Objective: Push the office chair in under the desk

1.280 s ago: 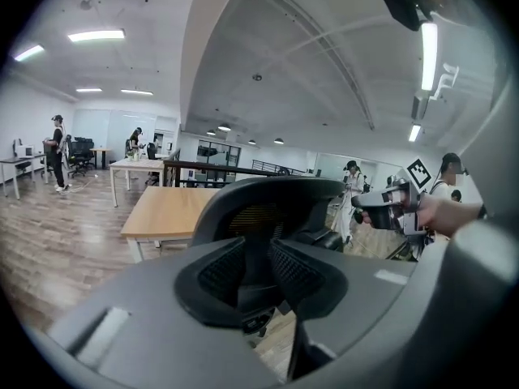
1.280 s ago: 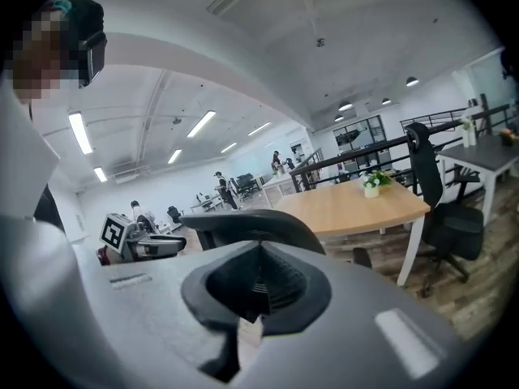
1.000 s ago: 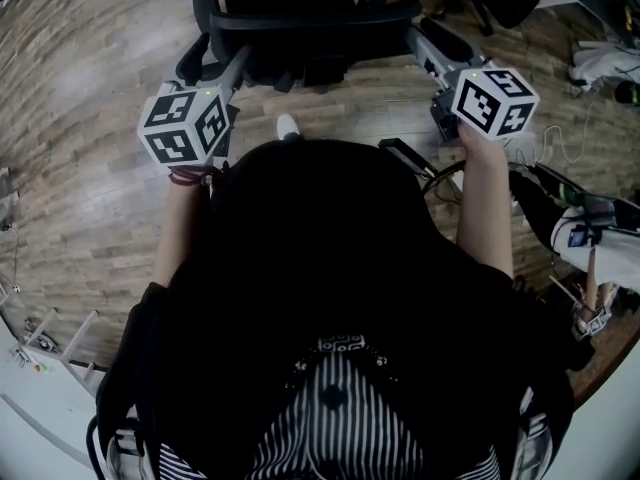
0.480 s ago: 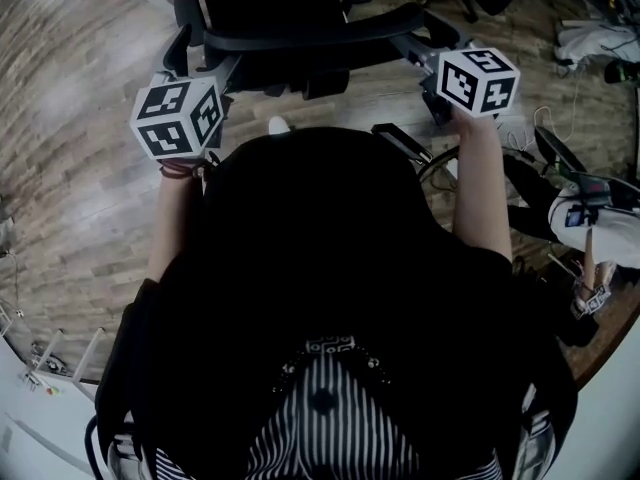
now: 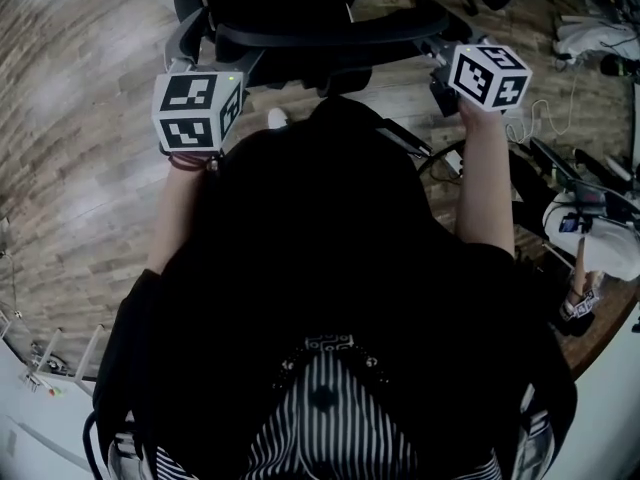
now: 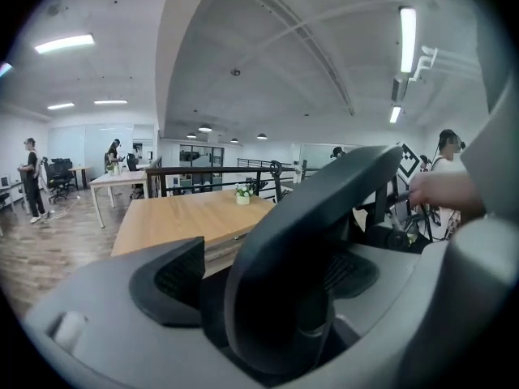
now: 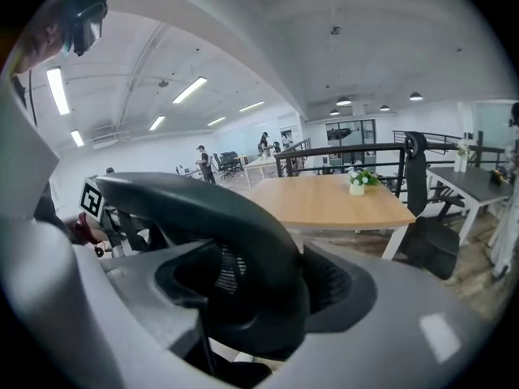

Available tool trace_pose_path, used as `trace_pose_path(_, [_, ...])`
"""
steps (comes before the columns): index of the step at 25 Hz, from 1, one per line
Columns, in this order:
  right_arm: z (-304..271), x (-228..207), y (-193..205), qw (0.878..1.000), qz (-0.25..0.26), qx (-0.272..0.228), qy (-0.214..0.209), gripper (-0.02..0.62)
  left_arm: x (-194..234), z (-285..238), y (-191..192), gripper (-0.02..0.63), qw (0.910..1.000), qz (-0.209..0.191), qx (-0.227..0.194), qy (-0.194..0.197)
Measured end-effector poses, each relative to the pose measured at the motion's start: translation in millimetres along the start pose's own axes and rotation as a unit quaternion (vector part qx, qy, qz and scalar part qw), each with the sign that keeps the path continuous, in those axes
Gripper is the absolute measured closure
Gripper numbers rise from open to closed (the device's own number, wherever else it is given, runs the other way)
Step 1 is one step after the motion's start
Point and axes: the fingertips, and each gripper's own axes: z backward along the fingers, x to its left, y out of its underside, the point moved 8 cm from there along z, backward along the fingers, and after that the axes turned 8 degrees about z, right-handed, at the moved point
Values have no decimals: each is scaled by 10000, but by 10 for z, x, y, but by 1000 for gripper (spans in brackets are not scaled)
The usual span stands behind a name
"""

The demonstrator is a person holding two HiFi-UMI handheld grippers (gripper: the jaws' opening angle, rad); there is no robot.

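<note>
The black office chair (image 5: 285, 3) stands ahead of me, its curved back rim (image 5: 330, 36) nearest. My left gripper (image 6: 263, 294) is at the rim's left end and my right gripper (image 7: 263, 286) at its right end; their marker cubes (image 5: 198, 108) (image 5: 490, 73) show in the head view. In both gripper views the rim (image 6: 324, 217) (image 7: 219, 217) passes between the jaws, which are opening, with a gap beside the pads (image 6: 170, 278) (image 7: 336, 286). Beyond the chair lies the wooden desk (image 6: 178, 221) (image 7: 332, 201).
A small potted plant (image 7: 357, 183) stands on the desk. Another dark chair (image 7: 426, 217) is at the desk's right. Cables and bags (image 5: 560, 168) litter the wood floor at my right, and a white rack (image 5: 50, 353) is at lower left. People (image 6: 32, 186) stand far off.
The chair has slid away toward the top of the head view, and both grippers went forward with it. The left cube has turned.
</note>
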Motion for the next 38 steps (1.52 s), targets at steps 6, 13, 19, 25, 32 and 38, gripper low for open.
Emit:
trace_pose_path(6, [-24, -31, 24, 10000, 57, -31, -15, 291, -84, -83, 21, 284, 9997, -19, -32, 246])
trace_pose_path(13, [17, -105, -4, 9970, 686, 345, -22, 344, -119, -149, -11, 287, 9999, -47, -5, 166])
trace_pose_path(19, [-123, -174, -72, 9948, 912, 439, -135, 377, -35, -210, -59, 285, 10000, 53, 0, -19])
trace_pose_path(25, [-373, -451, -248, 9945, 965, 401, -98, 380, 53, -496, -205, 285, 9998, 64, 4, -204])
trace_pose_path(32, [-604, -391, -425, 9927, 1100, 458, -188, 382, 288, -501, -276, 287, 9995, 20, -40, -309])
trace_pose_path(38, [-761, -505, -485, 9934, 1073, 347, -196, 382, 445, -685, -344, 287, 9998, 11, -109, -176])
